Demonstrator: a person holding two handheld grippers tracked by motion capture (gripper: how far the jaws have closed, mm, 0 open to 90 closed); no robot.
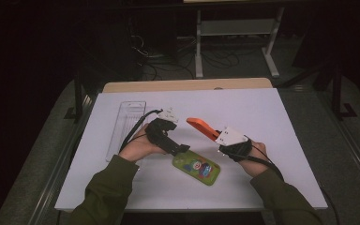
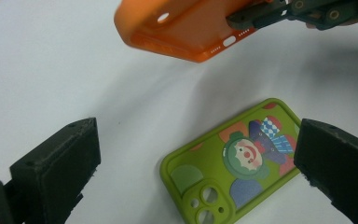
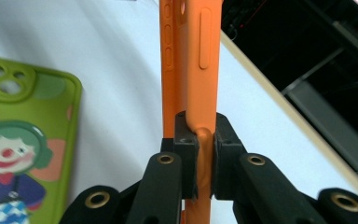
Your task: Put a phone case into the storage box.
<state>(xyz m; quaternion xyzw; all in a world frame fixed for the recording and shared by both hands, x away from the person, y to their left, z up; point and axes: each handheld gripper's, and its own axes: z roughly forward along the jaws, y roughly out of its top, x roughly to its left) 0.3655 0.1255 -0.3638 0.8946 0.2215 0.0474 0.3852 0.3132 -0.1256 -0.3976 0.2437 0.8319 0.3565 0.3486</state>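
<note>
We find the right tongs (image 3: 204, 163) clenched on the end wall of an orange phone case (image 1: 202, 127), which they hold clear above the white worktop (image 1: 262, 112). In the right gripper view the soft wall bulges between the pads, so the pinch looks deep but narrow. The left tongs (image 2: 198, 163) stand released, jaws wide apart, hovering over a green phone case (image 2: 233, 163) with a clown print that lies flat, camera holes near us, just in front of the person's left hand (image 1: 138, 147).

Our judgement for the step: keep the orange case level while it travels, since a grip on one end lets the free end sag or twist. If the left tongs are to take the green case, they should come down square over its long sides, not the corners.

A clear plastic tray (image 1: 126, 126) lies at the worktop's left part, well apart from both cases. The white sheet covers a wooden top whose far edge shows. Beyond it the room is dark: table legs and loose cables on a grey floor.
</note>
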